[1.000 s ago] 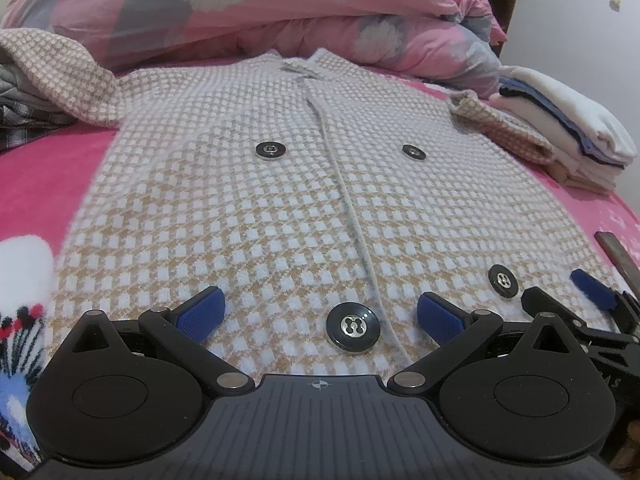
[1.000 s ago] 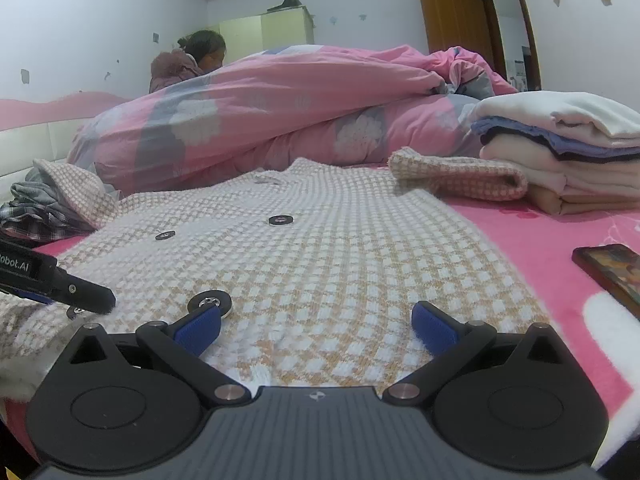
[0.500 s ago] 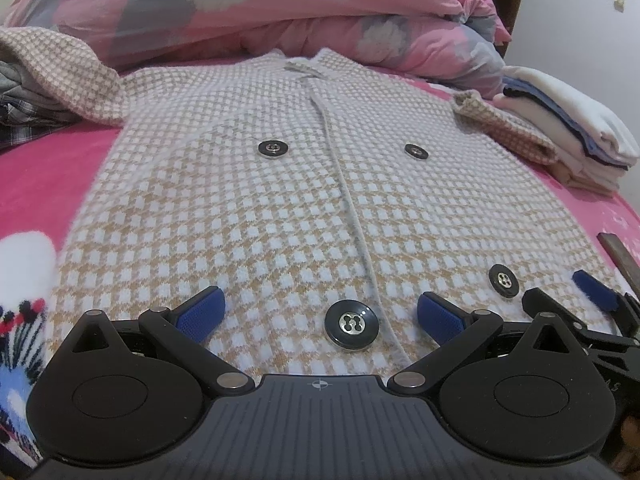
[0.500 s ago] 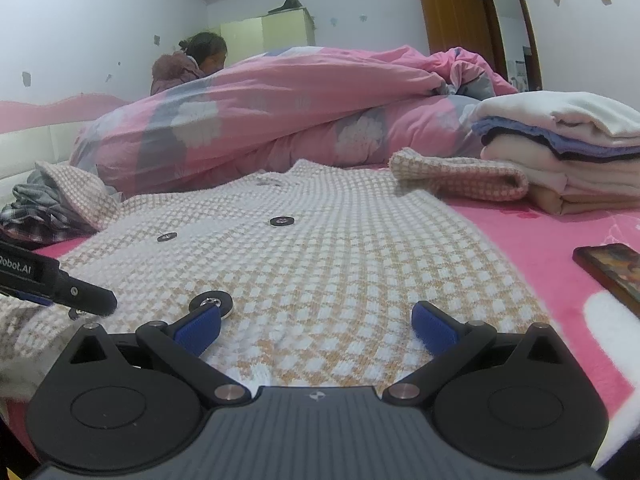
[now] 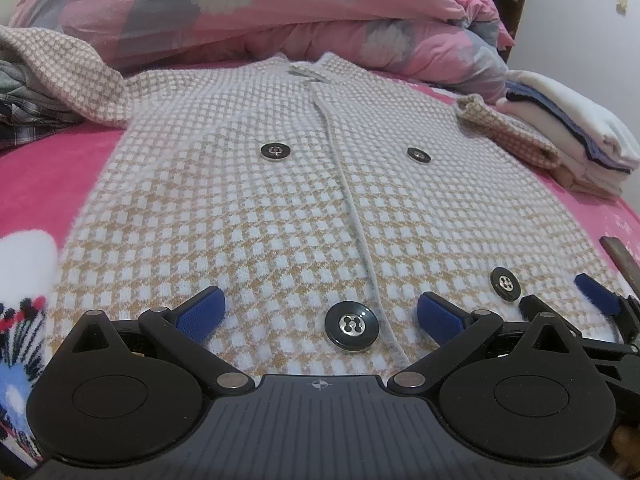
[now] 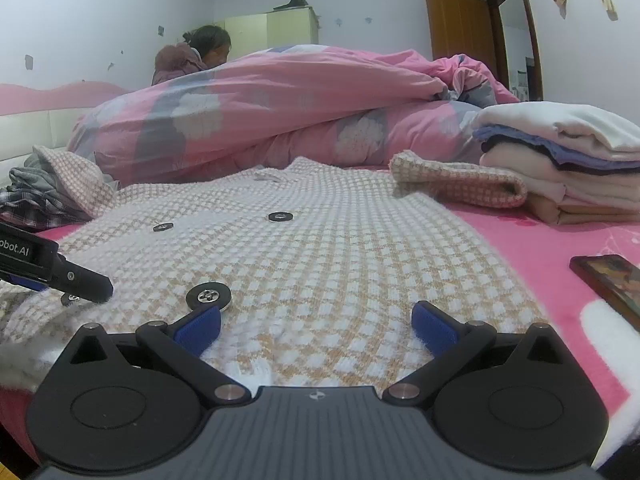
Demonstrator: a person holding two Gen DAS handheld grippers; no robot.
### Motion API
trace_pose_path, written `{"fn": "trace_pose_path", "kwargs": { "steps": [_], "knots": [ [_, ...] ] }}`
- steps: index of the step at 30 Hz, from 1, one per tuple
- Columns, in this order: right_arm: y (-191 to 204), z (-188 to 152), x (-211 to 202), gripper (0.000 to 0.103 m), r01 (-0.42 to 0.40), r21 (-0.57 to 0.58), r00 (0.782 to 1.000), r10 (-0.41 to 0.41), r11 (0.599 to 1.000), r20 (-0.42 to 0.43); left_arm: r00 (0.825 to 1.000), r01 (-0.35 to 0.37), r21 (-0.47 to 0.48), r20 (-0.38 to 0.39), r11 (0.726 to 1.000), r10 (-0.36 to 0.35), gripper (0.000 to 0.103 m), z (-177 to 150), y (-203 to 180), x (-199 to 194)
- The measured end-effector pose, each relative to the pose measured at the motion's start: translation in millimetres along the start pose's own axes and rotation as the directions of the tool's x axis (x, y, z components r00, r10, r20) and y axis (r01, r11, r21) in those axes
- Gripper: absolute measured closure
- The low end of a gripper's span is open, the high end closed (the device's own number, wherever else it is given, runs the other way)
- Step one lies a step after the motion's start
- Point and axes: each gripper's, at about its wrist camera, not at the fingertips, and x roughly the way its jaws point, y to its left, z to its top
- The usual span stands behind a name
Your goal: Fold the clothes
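A tan-and-white checked knit cardigan with black buttons lies flat, front up, on the pink bed. My left gripper is open at its bottom hem, its blue pads either side of a large button. In the right wrist view the same cardigan spreads ahead, and my right gripper is open over the hem's right part, nothing between its fingers. The right gripper's blue pad shows at the left view's right edge. One sleeve lies folded toward the clothes stack.
A stack of folded clothes sits at the right. A bunched pink duvet fills the back of the bed, with a person behind it. Crumpled plaid clothes lie at the left. A phone rests near the right edge.
The views shift only slightly; both grippers stay open at the cardigan's hem and the garment has not moved.
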Motion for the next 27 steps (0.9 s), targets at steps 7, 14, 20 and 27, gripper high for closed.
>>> {"fn": "trace_pose_path", "kwargs": {
  "steps": [7, 14, 20, 27],
  "knots": [
    [0.7, -0.3, -0.1, 0.0, 0.003, -0.008, 1.0, -0.003, 1.0, -0.001, 1.0, -0.001, 0.004, 0.01, 1.0, 0.001, 0.0, -1.1, -0.7, 0.4],
    [0.0, -0.6, 0.8, 0.0, 0.005, -0.018, 1.0, -0.005, 1.0, 0.0, 1.0, 0.017, -0.014, -0.001, 1.0, -0.017, 0.0, 2.3, 2.9, -0.3],
    [-8.2, 3.2, -0.7, 0.0, -0.033, 0.039, 0.999, 0.034, 0.999, -0.018, 0.992, 0.124, -0.144, 0.022, 0.982, -0.122, 0.0, 16.1, 25.6, -13.5],
    [-3.2, 19.8, 2.1, 0.0, -0.034, -0.008, 0.993, 0.033, 0.999, -0.116, 0.987, 0.137, -0.102, 0.095, 0.985, -0.128, 0.0, 36.7, 40.5, -32.4]
  ]
}}
